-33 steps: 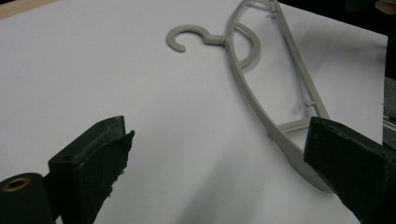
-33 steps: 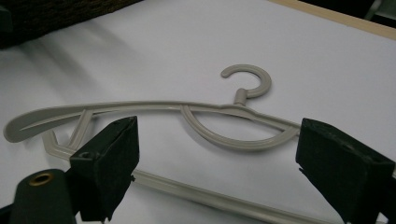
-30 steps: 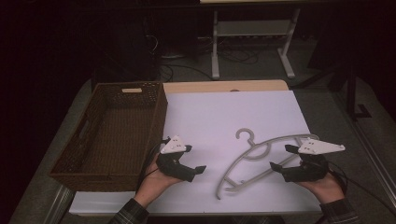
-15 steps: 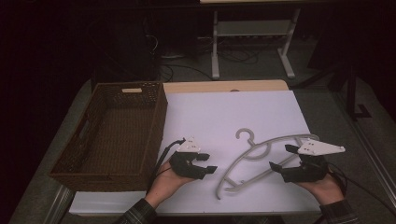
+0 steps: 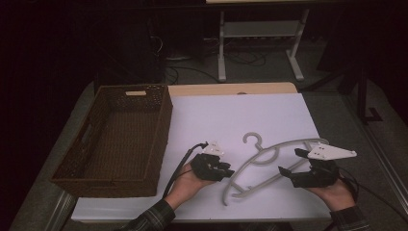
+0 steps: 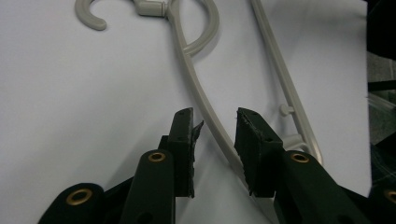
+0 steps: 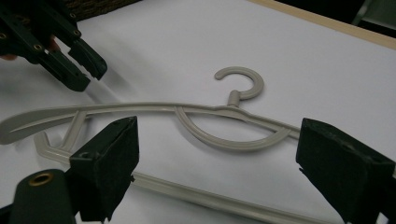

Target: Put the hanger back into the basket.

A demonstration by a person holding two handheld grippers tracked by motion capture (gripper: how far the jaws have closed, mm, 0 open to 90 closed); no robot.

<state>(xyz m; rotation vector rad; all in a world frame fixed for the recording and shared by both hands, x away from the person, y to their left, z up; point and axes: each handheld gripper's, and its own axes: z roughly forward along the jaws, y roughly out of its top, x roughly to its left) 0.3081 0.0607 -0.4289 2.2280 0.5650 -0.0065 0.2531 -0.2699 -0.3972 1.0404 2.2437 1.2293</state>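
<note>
Hanger (image 5: 269,166), pale grey plastic, lies flat on the white sheet (image 5: 231,120) covering the tabletop (image 5: 226,89), between the two hand-held grippers. Its hook points away from the person, and its two arms spread toward each hand.

The left hand-held gripper (image 6: 215,137) has its jaws on either side of the hanger's arm on that side; they have just been closing and now stand narrow, with a thin gap still showing on each side of the bar, so the pads do not press on it. In the high view this gripper (image 5: 226,171) sits just at the hanger's lower left end.

The right hand-held gripper (image 7: 217,172) is spread wide, one pad on each side of the hanger's straight bottom bar, gripping nothing. In the high view it (image 5: 292,165) rests at the hanger's other end.

Well off to the left hand-held gripper's far side stands a brown wicker basket (image 5: 159,110).
</note>
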